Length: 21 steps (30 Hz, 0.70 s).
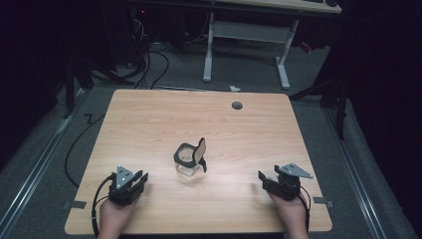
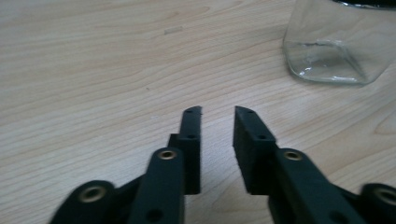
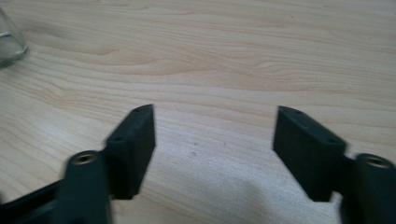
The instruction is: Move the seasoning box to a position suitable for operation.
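A small clear glass jar (image 1: 187,163) stands at the middle of the wooden table (image 1: 149,124). It has a black rim, and its hinged lid (image 1: 200,151) is tipped up on the right side. My left gripper (image 1: 143,178) rests near the front left of the table, held by a hand. Its jaws stand a little apart with nothing between them (image 2: 218,112). The jar's glass base (image 2: 327,51) lies ahead and to the right of them. My right gripper (image 1: 262,176) rests at the front right, jaws spread wide and empty (image 3: 215,109). An edge of the jar (image 3: 8,42) shows at the far left there.
A grey round grommet (image 1: 237,105) sits in the table near its far edge. Beyond the table stand a white desk frame (image 1: 246,30) and cables (image 1: 149,64) on the grey floor. Tape marks (image 1: 74,204) lie by the front corners.
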### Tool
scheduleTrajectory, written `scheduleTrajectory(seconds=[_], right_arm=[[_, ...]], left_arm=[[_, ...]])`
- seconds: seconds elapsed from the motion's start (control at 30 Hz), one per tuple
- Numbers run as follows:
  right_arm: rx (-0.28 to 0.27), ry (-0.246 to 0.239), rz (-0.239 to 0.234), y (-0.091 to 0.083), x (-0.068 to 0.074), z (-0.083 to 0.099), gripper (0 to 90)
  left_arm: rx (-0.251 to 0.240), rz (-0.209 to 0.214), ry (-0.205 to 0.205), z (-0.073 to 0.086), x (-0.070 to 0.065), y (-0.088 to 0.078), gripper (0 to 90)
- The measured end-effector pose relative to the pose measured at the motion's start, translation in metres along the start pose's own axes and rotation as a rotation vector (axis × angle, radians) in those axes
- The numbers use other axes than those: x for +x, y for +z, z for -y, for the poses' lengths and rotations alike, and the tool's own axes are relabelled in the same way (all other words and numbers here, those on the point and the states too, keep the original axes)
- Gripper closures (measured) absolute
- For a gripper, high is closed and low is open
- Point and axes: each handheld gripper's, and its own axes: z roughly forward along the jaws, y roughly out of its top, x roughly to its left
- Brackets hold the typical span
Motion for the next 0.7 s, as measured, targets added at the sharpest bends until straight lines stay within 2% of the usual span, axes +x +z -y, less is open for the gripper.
scheduleTrajectory(seconds=[0.1,0.17,0.3,0.5,0.7], right_arm=[[-0.002,-0.012,-0.006,-0.001,0.003,0.001,47.6],[0.005,-0.025,-0.044,0.000,0.005,0.002,54.4],[0.008,-0.020,-0.059,0.001,0.006,0.002,57.9],[0.004,-0.024,-0.071,0.001,0.007,0.002,58.2],[0.004,-0.017,-0.074,0.002,0.006,0.004,55.0]], left_arm=[[-0.003,0.004,0.011,0.001,-0.004,0.004,82.1],[0.003,0.006,0.022,0.001,-0.008,0.011,87.4],[0.003,0.018,0.042,0.001,-0.014,0.020,90.0],[0.006,0.034,0.026,0.002,-0.021,0.028,90.0],[0.003,0.048,0.030,0.004,-0.024,0.026,86.6]])
